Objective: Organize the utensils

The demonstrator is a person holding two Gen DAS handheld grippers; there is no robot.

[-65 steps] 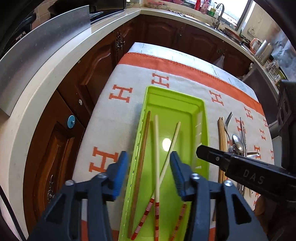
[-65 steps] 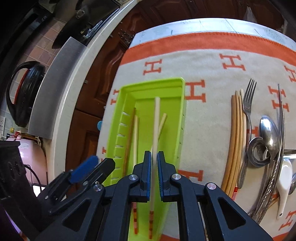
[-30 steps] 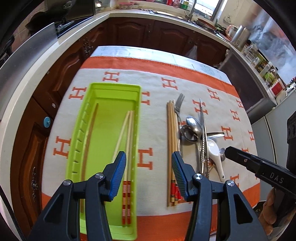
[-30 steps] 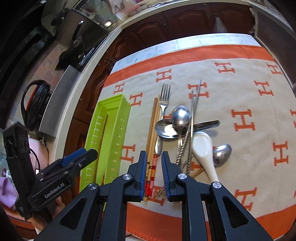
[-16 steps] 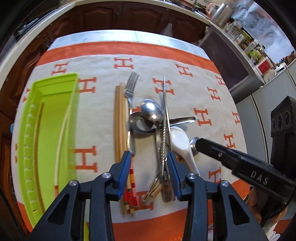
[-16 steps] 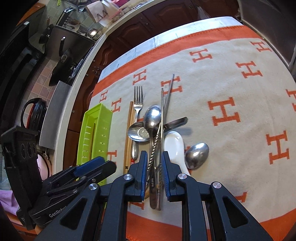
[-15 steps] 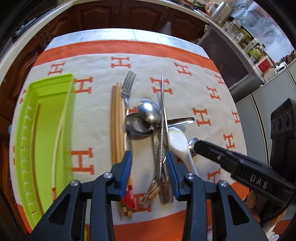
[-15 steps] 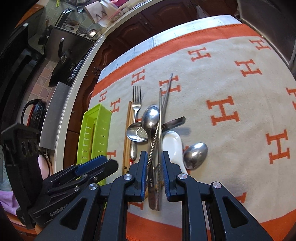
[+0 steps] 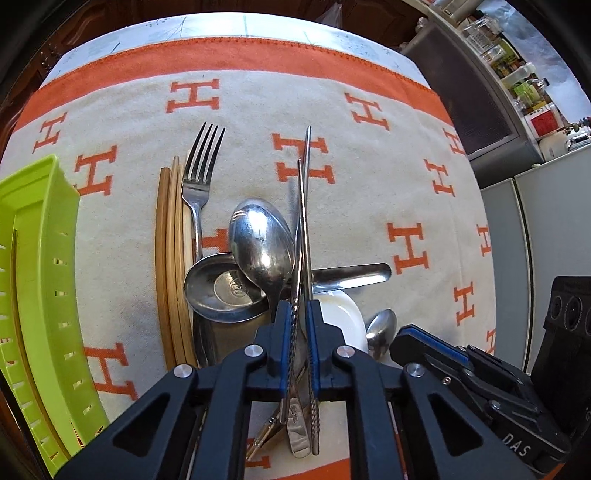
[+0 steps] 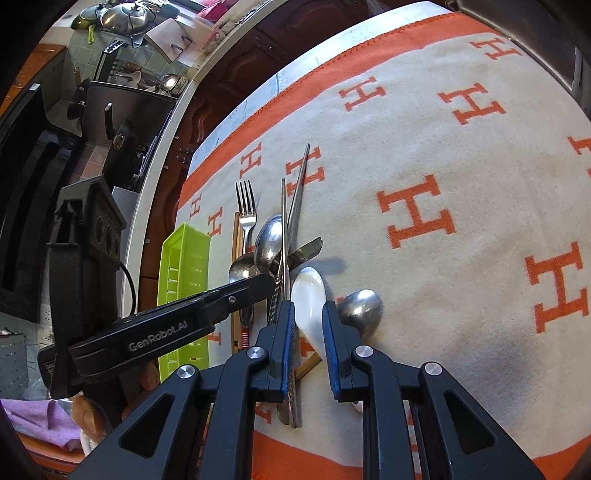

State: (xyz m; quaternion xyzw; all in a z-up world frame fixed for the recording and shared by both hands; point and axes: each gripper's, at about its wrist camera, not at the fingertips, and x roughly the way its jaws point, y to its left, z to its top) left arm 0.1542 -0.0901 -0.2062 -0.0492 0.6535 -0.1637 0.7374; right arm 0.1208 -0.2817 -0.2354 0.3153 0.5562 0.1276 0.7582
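Two slim, twist-textured metal chopsticks [image 9: 303, 236] sit clamped in the left hand-held gripper [image 9: 298, 350]; right hand-held gripper [image 10: 308, 334] slightly parted.

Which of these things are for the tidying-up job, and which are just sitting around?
For the job:
metal chopsticks, pinched in the left gripper
fork
wooden chopsticks
steel spoons
white spoon
green tray

Just sitting around:
orange-patterned cloth
pans on the counter

Glossy metal spoon [image 9: 260, 243], polished fork [image 9: 201, 173], matt woven cloth [image 9: 369, 192], smooth plastic tray [image 9: 44, 258].
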